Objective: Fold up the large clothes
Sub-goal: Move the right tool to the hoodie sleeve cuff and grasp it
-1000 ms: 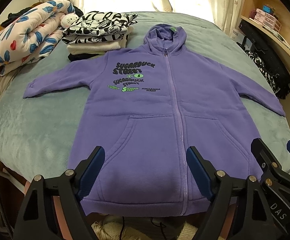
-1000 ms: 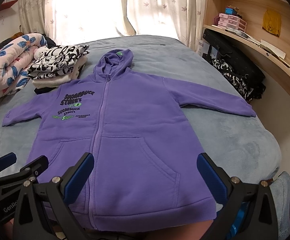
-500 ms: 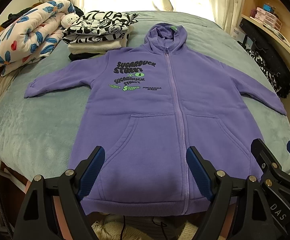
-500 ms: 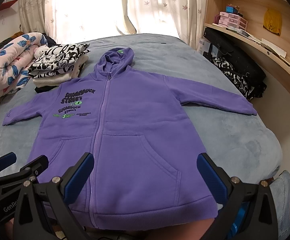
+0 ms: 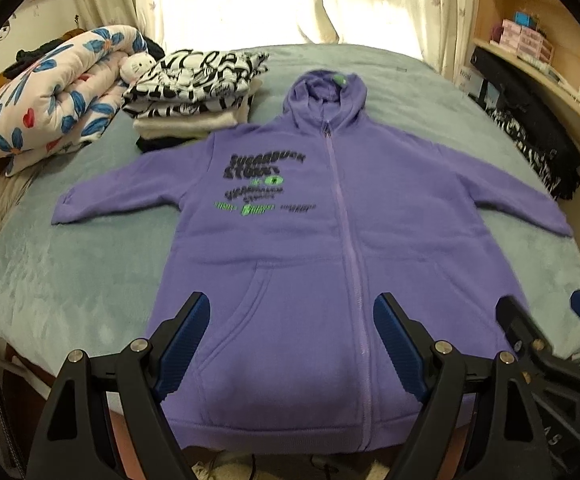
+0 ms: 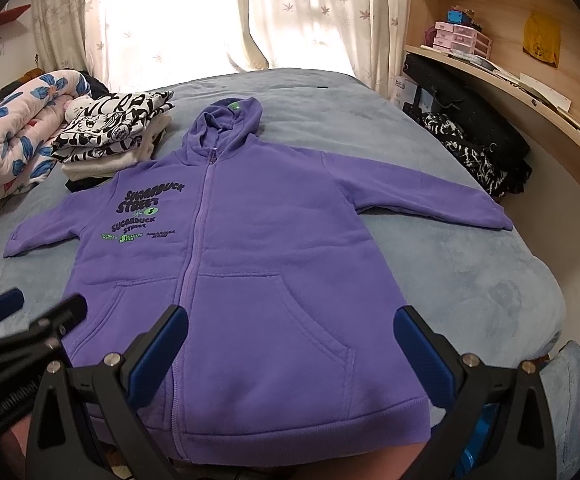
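Note:
A purple zip-up hoodie (image 5: 310, 260) lies flat on the bed, front up. Its hood points to the window and both sleeves are spread out. The right wrist view shows the same hoodie (image 6: 270, 240) with its hem at the near bed edge. My left gripper (image 5: 290, 332) hovers open above the left pocket and the zip, with nothing between its blue pads. My right gripper (image 6: 290, 344) hovers open over the right pocket and is empty too. Each gripper shows in the other's view: the right gripper (image 5: 544, 308) and the left gripper (image 6: 42, 302).
A stack of folded clothes (image 5: 194, 92) and a rolled floral quilt (image 5: 50, 96) sit at the far left of the grey-blue bed cover (image 5: 70, 280). Black bags (image 6: 470, 120) and a wooden shelf (image 6: 510, 92) run along the right side. Curtains hang behind the bed.
The left wrist view has tipped upward a little, so the hoodie sits lower in it and looks blurred. The right wrist view is unchanged. Both grippers stay open.

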